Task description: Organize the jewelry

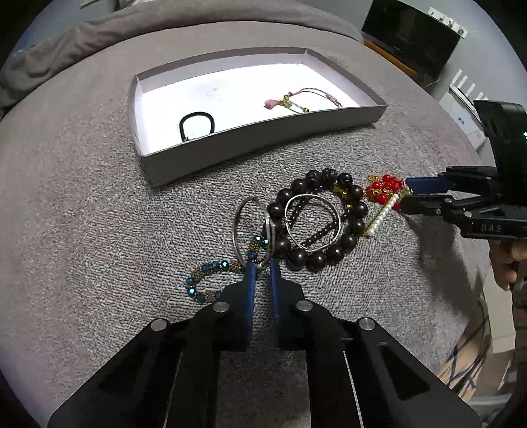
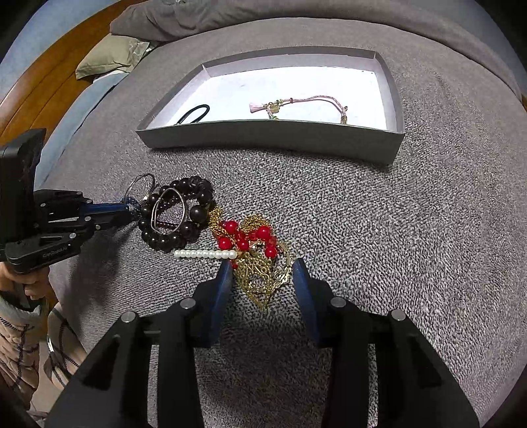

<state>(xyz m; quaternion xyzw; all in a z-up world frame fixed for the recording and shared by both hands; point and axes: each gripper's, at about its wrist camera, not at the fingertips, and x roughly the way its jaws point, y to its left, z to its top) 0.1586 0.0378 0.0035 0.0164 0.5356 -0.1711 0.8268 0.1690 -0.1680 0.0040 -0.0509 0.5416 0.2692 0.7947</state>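
Note:
A pile of jewelry lies on the grey blanket. My left gripper (image 1: 262, 263) is shut on a thin silver ring (image 1: 252, 227), which stands upright over a blue beaded bracelet (image 1: 214, 276). Beside it lie a dark bead bracelet (image 1: 318, 220) and another silver ring (image 1: 311, 222). My right gripper (image 2: 263, 268) is open around a gold chain with red beads (image 2: 260, 260); a pearl strand (image 2: 204, 254) lies at its left. A grey box (image 1: 263, 140) holds a black hair tie (image 1: 197, 126) and a pink cord bracelet (image 1: 296, 100).
The blanket (image 2: 395, 247) covers a bed. A rumpled grey quilt (image 2: 184, 16) and a green pillow (image 2: 108, 56) lie behind the box. A wooden bed frame (image 2: 42, 79) is at the far left. A dark screen (image 1: 411, 33) stands at the back right.

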